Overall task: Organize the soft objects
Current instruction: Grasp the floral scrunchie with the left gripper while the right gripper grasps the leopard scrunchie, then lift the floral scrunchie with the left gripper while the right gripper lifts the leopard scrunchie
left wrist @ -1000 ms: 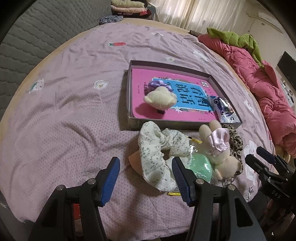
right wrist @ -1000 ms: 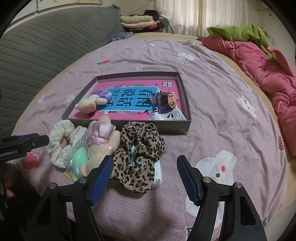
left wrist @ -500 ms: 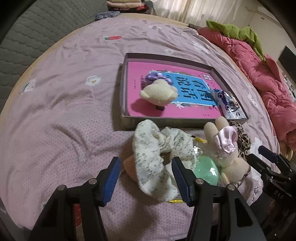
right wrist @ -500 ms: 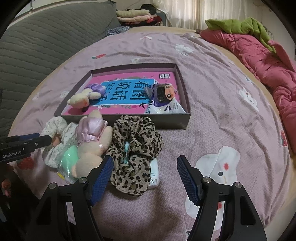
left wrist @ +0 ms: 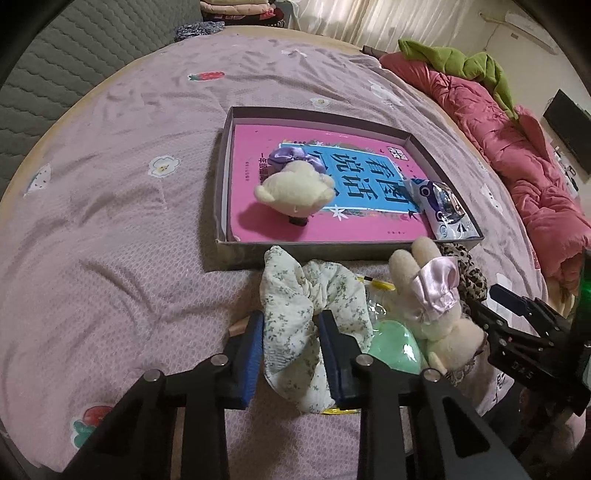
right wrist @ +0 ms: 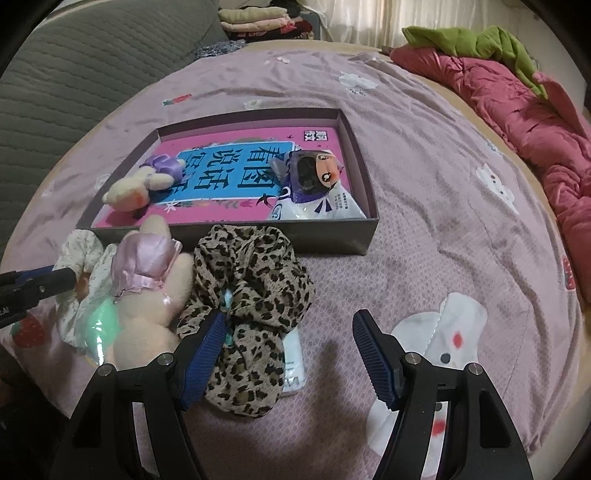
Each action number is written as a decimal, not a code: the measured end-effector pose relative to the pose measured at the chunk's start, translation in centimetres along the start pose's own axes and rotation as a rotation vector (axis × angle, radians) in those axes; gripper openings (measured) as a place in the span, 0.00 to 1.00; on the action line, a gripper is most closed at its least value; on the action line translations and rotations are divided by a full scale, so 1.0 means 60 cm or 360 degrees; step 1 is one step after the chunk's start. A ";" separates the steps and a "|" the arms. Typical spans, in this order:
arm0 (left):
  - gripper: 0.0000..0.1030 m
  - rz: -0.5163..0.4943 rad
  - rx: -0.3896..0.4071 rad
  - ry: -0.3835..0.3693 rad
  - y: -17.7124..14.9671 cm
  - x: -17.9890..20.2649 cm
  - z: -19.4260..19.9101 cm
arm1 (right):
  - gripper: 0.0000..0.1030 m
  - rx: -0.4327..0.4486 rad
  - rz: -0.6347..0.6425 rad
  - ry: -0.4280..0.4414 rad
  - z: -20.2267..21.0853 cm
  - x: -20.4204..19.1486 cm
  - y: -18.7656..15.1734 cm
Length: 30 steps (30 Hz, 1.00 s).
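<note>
My left gripper [left wrist: 291,334] is shut on the white floral scrunchie [left wrist: 306,295], which lies on the bed in front of the grey tray [left wrist: 221,206]. Beside it lie a cream plush rabbit with a pink bow [left wrist: 436,295], a mint green item in clear wrap [left wrist: 395,347] and a leopard scrunchie [right wrist: 251,280]. My right gripper [right wrist: 291,339] is open, its left finger at the leopard scrunchie's near edge. The tray [right wrist: 365,162] holds a pink and blue book [right wrist: 229,166], a cream plush with a purple bow [left wrist: 295,184] and a snack packet [right wrist: 314,184].
A lilac bedspread [left wrist: 110,184] covers the bed. A red quilt [right wrist: 517,110] with a green plush [right wrist: 461,40] lies at the right. A grey padded headboard [right wrist: 74,74] stands at the left, and folded clothes [right wrist: 255,22] sit at the back. A white packet [right wrist: 295,365] lies under the leopard scrunchie.
My left gripper moved forward and closed on the floral scrunchie. My right gripper moved closer to the leopard scrunchie and stayed open.
</note>
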<state>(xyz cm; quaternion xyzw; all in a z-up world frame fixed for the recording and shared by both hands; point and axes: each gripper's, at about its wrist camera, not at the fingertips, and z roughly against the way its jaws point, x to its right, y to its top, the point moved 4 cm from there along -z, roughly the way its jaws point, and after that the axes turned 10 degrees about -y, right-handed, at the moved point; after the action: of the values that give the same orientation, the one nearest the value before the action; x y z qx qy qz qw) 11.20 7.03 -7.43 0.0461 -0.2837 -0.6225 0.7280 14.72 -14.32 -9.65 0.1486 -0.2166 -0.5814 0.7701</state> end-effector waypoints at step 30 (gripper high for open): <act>0.07 0.0087 0.0071 -0.0162 -0.002 0.005 0.029 | 0.09 0.0207 -0.0119 0.0118 0.062 0.039 0.023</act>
<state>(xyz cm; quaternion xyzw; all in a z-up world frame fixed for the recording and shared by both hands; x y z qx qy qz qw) 10.31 7.25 -5.91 0.0229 -0.3352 -0.5975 0.7281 14.53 -16.09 -5.38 0.2276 -0.2195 -0.5885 0.7441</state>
